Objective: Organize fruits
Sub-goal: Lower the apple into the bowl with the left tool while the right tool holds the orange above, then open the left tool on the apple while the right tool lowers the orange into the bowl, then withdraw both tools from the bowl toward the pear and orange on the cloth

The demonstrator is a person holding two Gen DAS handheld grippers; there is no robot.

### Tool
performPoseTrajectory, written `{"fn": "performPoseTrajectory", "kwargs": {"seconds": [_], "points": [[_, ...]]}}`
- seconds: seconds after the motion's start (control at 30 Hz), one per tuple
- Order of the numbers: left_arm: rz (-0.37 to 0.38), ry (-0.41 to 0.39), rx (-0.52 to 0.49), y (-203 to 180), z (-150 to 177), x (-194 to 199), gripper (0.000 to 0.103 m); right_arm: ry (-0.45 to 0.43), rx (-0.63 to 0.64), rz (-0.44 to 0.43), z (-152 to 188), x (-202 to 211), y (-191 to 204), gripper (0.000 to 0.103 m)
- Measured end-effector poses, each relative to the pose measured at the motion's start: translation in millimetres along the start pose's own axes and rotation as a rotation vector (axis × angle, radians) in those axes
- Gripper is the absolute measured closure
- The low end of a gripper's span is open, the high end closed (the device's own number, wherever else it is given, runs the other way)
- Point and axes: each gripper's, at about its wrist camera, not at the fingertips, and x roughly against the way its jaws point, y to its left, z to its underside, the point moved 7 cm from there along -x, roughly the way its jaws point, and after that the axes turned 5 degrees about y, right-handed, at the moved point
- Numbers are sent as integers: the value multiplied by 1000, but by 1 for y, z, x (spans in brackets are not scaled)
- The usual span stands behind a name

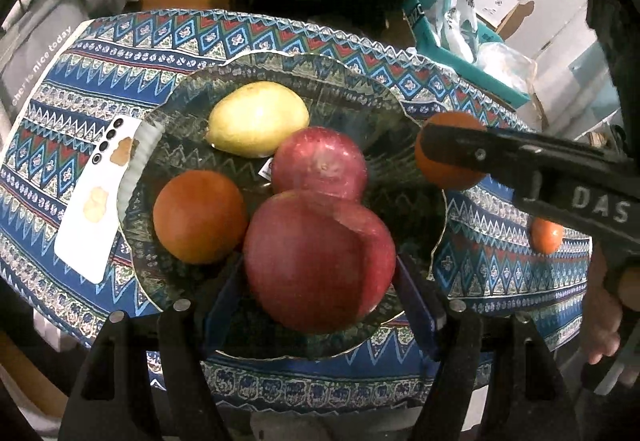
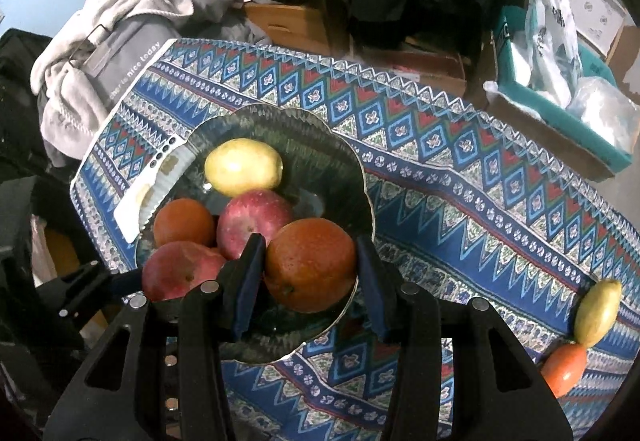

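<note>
The left gripper (image 1: 320, 277) clamps a big red apple (image 1: 318, 261) low over the dark scalloped glass plate (image 1: 360, 105), at its 6 o'clock. The right gripper (image 2: 310, 275) grips a round orange (image 2: 310, 265) over the rim at 4 o'clock — dropped there, it could roll off. Whether the apple touches the glass I can't tell — it may nudge the smaller red apple (image 1: 320, 161).

2 apples (image 2: 256, 221), 3 oranges (image 2: 310, 265), 2 lemons (image 2: 243, 166).
</note>
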Motion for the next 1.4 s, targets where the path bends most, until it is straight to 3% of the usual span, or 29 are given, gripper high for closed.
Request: {"fn": "performPoseTrajectory", "kwargs": {"seconds": [0.2,0.53,0.77,0.9,1.4], "points": [[-19,-99,-9,4,-11,27,28,17,-21,-17,2,-5,-2,58],[-44,-117,76,32,-17,31,28,64,-37,-45,7,-22,3,57],[-59,-122,113,45,-19,32,28,46,-46,-56,1,-19,4,56],[-61,-134,119,45,-19,37,28,23,-43,-42,0,-10,4,49],[-55,-202,66,20,-29,62,28,-134,-23,99,-3,57,-13,45]]}}
